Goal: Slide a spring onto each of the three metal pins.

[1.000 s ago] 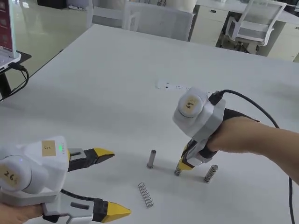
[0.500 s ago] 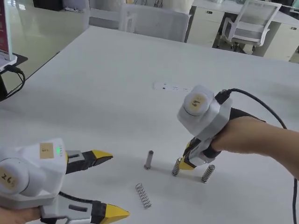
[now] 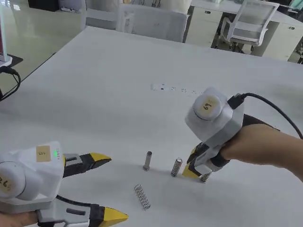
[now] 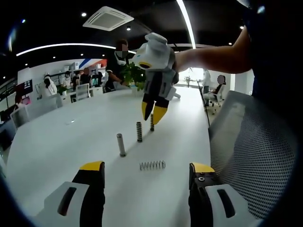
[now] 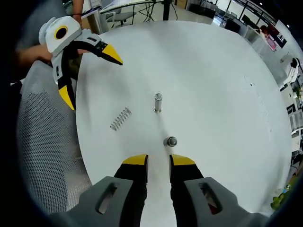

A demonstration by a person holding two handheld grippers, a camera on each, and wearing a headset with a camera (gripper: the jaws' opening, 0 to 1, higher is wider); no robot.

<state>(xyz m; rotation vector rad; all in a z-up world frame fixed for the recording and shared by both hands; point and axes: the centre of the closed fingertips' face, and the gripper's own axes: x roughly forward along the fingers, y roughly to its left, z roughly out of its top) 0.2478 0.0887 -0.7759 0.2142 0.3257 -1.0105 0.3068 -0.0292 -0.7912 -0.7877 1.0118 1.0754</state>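
Two sprung pins (image 3: 176, 167), 1 bare pin (image 3: 147, 161), loose spring (image 3: 141, 196) flat; L gripper (image 3: 118, 188) wide, R gripper (image 3: 191, 171) narrow, empty.

Three springs (image 4: 152, 165) (image 4: 139, 131) (image 4: 152, 122), one bare pin (image 4: 121, 144)

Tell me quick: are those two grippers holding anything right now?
Left gripper: open, jaws wide apart, holding nothing.
Right gripper: open by a narrow gap between the jaws, holding nothing.

A white table (image 3: 94, 85) bears a power strip (image 3: 176, 89), an office chair (image 3: 244, 22) beyond it
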